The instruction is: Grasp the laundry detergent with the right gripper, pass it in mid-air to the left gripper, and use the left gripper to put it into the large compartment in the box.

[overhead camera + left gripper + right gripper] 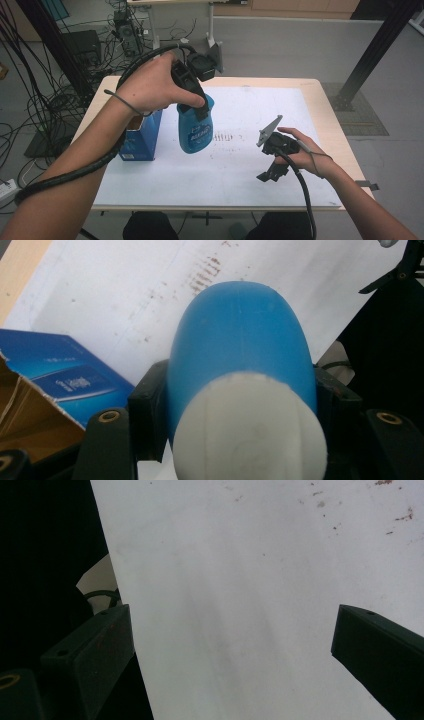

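High view shows the left gripper (196, 102) clamped on a blue bottle (195, 127), which hangs cap-up and clear of the white sheet (260, 160) covering the table (325, 100). The grip sits high on the bottle, near its top, probably so that the body hangs straight down and does not swing as the hand carries it. Taking the blue box (142, 137) as the landmark, the bottle is just to its right and raised above the sheet; the box itself stands on the sheet with its top flaps open, which suggests it is either where the bottle belongs or where it is headed.

Left gripper view looks down along the bottle (240, 355): its white cap end (250, 430) sits nearest the camera, and the two black jaws press on the blue sides from either hand, so the hold looks firm. The open box (55, 385) lies to the left there, its cardboard inside showing.

Well to the right of the box, the right gripper (272, 172) rests low over the sheet in the person's hand. Right gripper view shows its jaws standing wide apart with bare sheet (250, 605) between them, holding nothing. It seems parked out of the way, ready to steady the box if needed.
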`<state>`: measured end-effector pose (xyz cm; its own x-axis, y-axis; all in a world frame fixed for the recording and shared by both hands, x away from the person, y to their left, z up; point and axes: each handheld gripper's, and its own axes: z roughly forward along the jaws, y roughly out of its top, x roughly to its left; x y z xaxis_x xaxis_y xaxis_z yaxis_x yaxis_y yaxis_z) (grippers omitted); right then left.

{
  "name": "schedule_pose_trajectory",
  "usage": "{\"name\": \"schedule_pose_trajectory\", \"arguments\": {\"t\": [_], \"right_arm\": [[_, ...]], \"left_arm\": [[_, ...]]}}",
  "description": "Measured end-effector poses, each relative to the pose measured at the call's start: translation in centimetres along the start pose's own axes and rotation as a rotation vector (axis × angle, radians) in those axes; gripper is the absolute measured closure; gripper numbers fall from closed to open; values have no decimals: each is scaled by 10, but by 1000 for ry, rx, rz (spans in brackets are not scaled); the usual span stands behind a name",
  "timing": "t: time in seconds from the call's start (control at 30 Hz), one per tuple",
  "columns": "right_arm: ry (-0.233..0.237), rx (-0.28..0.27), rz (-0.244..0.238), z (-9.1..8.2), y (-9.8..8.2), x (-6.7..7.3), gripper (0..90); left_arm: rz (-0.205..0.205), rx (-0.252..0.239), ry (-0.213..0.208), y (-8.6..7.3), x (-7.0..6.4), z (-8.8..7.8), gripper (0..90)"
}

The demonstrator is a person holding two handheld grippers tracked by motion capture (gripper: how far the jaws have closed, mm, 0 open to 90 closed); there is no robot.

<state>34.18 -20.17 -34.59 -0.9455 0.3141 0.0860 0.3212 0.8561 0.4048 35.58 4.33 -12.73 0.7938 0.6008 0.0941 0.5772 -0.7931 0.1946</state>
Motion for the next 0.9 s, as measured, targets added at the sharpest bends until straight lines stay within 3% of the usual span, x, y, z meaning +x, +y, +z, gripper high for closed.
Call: {"name": "schedule_pose_trajectory", "arguments": {"t": [0.17,0.2,0.67,0.9], "right_arm": [[8,-14,12,3,-2,-3,35],[7,-14,11,4,-2,-3,37],[-3,-30,19,8,-2,-4,35],[-10,-40,22,8,0,-3,35]], "left_arm": [[-45,2,17,4,8,-8,377],[-70,-4,17,5,12,-10,377],[-164,-23,50,16,30,-43,377],[-225,-44,60,14,49,-63,377]]}}
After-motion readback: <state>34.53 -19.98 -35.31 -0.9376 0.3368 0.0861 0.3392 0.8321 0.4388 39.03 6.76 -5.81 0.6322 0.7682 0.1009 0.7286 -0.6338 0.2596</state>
